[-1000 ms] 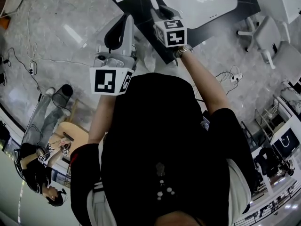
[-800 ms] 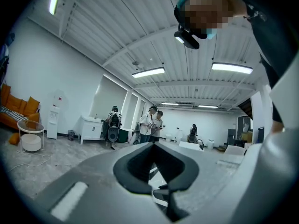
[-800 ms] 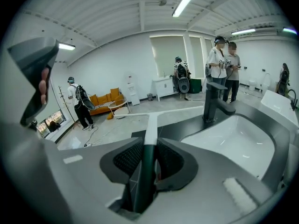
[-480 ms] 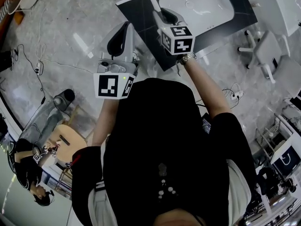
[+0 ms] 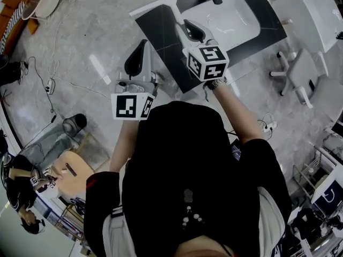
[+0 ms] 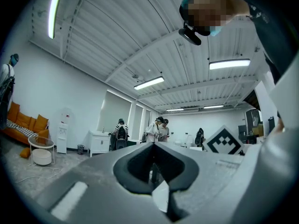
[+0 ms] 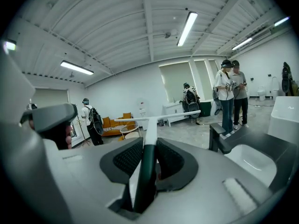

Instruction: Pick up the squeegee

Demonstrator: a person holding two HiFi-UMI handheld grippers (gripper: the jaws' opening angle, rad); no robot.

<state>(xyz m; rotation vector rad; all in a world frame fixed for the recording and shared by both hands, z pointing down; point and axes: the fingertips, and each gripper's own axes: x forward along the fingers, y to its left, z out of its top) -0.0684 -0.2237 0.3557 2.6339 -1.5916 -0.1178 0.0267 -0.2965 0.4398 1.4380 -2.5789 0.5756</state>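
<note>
1. A person stands at a dark counter (image 5: 161,33) with a white basin (image 5: 230,20), one gripper in each hand.
2. The right gripper (image 5: 194,31) holds the squeegee (image 5: 175,17). Seen in the right gripper view, the right gripper (image 7: 148,160) has its jaws clamped on the dark lower handle of the squeegee (image 7: 150,132). The white upper handle and the T-shaped blade reach out ahead of the tips.
3. The squeegee appears to hang in the air in front of the person, above the counter and resting on nothing.
4. The left gripper (image 5: 136,58) is held level beside it, carrying nothing. In the left gripper view, the left gripper (image 6: 153,148) has its jaws pressed together with nothing between them.
5. The pick-up looks all but complete, with the tool gripped and raised.
6. What remains is probably a firm, steady grip. The long blade also needs to stay clear of the tap and the basin rim.
</note>
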